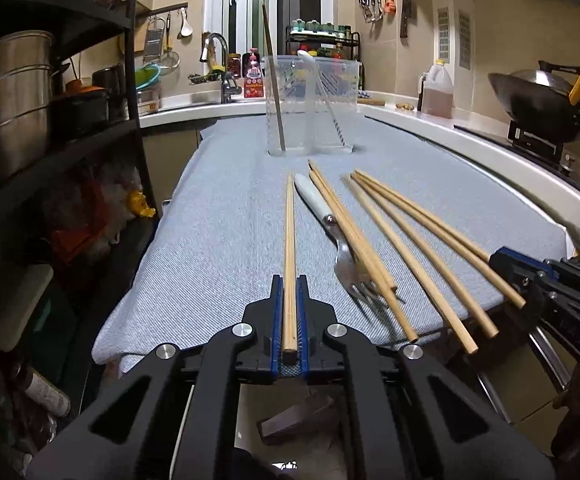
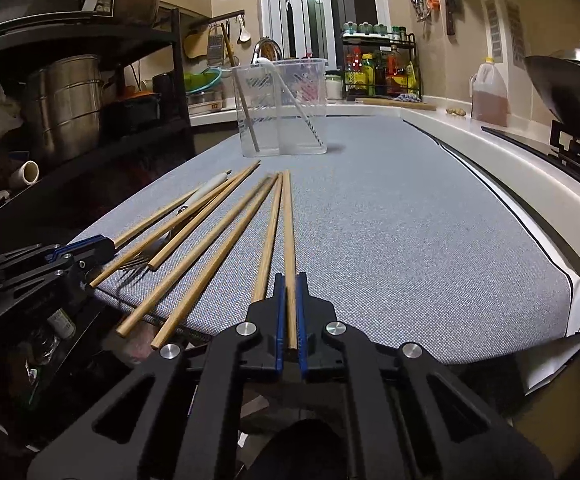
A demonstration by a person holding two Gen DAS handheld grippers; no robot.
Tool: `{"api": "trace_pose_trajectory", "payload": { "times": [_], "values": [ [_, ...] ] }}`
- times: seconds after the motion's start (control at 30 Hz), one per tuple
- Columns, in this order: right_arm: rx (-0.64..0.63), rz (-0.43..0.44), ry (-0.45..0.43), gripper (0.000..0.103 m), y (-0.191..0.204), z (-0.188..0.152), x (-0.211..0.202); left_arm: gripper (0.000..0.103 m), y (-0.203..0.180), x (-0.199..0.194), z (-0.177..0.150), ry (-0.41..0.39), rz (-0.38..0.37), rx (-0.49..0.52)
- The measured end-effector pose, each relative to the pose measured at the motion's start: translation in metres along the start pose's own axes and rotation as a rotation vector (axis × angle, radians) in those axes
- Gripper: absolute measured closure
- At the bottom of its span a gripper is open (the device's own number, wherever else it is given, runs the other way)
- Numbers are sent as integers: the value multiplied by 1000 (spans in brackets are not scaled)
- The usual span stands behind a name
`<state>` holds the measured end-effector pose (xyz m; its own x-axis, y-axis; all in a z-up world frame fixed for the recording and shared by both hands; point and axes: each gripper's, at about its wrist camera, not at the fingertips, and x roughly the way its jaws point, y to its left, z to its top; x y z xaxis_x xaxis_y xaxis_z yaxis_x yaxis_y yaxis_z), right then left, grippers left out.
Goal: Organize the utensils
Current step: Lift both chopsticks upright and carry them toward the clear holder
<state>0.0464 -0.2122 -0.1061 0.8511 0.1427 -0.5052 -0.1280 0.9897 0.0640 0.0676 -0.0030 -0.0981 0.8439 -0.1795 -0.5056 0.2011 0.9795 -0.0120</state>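
Nearest the lens, the left gripper [image 1: 289, 312] is pinched shut on a single chopstick [image 1: 288, 240] at the cloth's near edge; going right, a fork [image 1: 344, 258] with a white handle and several loose chopsticks [image 1: 402, 248] lie fanned on the grey cloth [image 1: 217, 220] — then the right gripper [image 2: 290, 308] is pinched on the rightmost chopstick [image 2: 288, 232]. Well beyond them stands the clear two-part container [image 1: 312, 108], holding only one stick in its left half and what looks like a spoon in its right. By my reading the sorting is barely begun — most utensils remain on the cloth.
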Motion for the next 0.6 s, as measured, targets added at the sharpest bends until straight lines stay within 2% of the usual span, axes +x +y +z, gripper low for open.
{"api": "trace_pose_trajectory", "payload": {
  "times": [0.23, 0.6],
  "values": [
    [6, -32, -12, 98, -6, 10, -12, 96, -2, -25, 21, -96, 9, 9],
    [-10, -41, -90, 98, -6, 37, -33, 96, -9, -47, 46, -196, 21, 49]
  ]
}}
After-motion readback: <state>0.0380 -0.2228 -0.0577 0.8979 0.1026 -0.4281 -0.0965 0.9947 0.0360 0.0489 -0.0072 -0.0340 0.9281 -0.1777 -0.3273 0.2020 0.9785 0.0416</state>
